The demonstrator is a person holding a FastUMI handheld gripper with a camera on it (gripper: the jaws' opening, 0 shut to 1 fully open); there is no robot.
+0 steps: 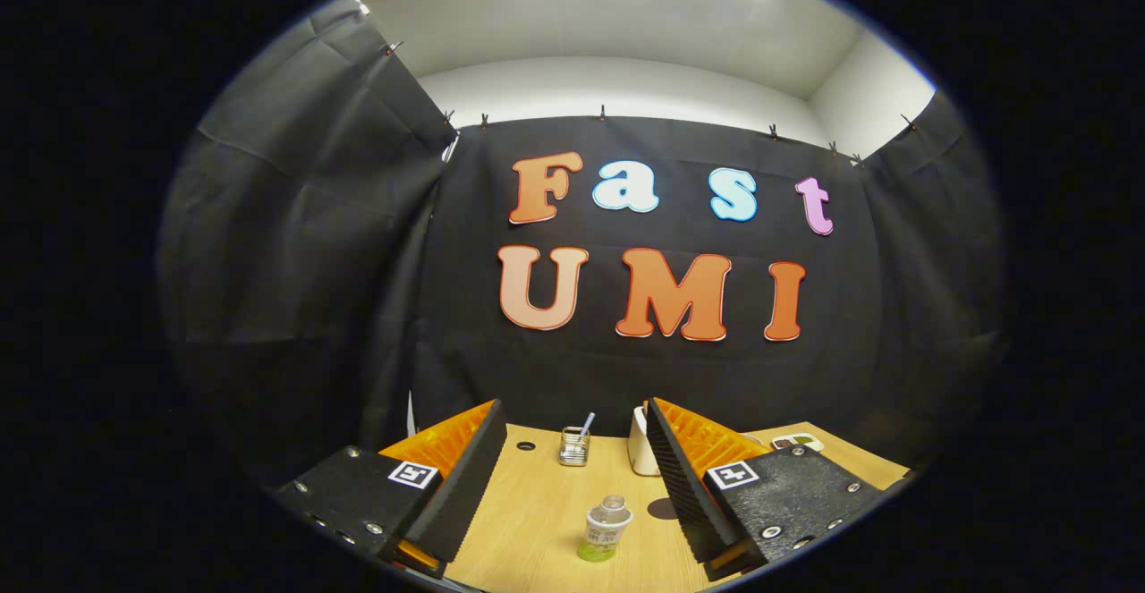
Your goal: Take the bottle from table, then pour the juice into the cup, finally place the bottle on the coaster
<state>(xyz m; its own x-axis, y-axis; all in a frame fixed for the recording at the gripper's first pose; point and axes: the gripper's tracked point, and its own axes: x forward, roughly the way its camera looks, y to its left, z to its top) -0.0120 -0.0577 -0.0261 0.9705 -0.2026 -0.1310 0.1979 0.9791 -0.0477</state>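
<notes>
A small clear bottle (606,529) with a green label and green juice at its bottom stands upright on the wooden table (537,504), between my two fingers and low in the gap. My gripper (572,423) is open, its fingers wide apart and touching nothing. A white cup (639,445) stands beyond the bottle, partly hidden by the right finger (677,468). A dark round coaster (662,509) lies on the table beside the right finger, just right of the bottle.
A small glass jar (573,446) with a straw-like stick stands toward the table's far edge, left of the cup. A small flat device (797,442) lies at the far right. A dark hole (526,444) marks the tabletop at the far left.
</notes>
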